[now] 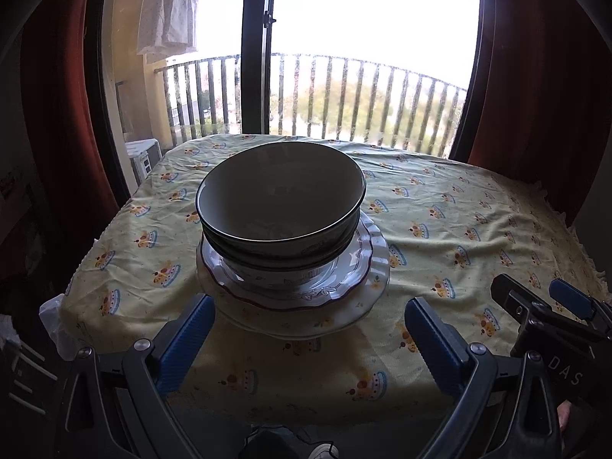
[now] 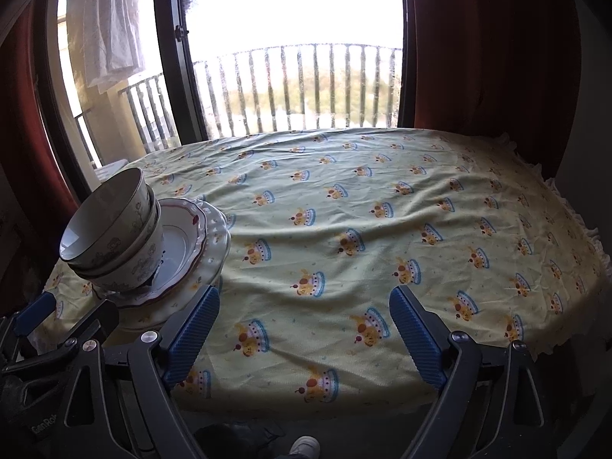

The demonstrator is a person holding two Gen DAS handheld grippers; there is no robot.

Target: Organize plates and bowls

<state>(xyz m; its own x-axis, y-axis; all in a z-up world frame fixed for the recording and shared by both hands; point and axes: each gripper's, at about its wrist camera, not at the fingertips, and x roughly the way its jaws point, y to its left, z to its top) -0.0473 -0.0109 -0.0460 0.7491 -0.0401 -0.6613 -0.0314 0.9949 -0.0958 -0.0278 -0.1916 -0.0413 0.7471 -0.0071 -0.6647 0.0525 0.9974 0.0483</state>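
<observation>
Nested bowls with dark rims and flower prints stand on a scalloped red-rimmed plate, which lies on a larger white plate. The stack sits on the table with the yellow cloth. My left gripper is open and empty, just in front of the stack. The stack of bowls and plates shows at the left in the right wrist view. My right gripper is open and empty over the cloth, right of the stack. It also shows in the left wrist view.
The yellow cloth covers the table up to a balcony window with railings. Red curtains hang on both sides. The table's front edge lies under both grippers. A shoe shows on the floor below.
</observation>
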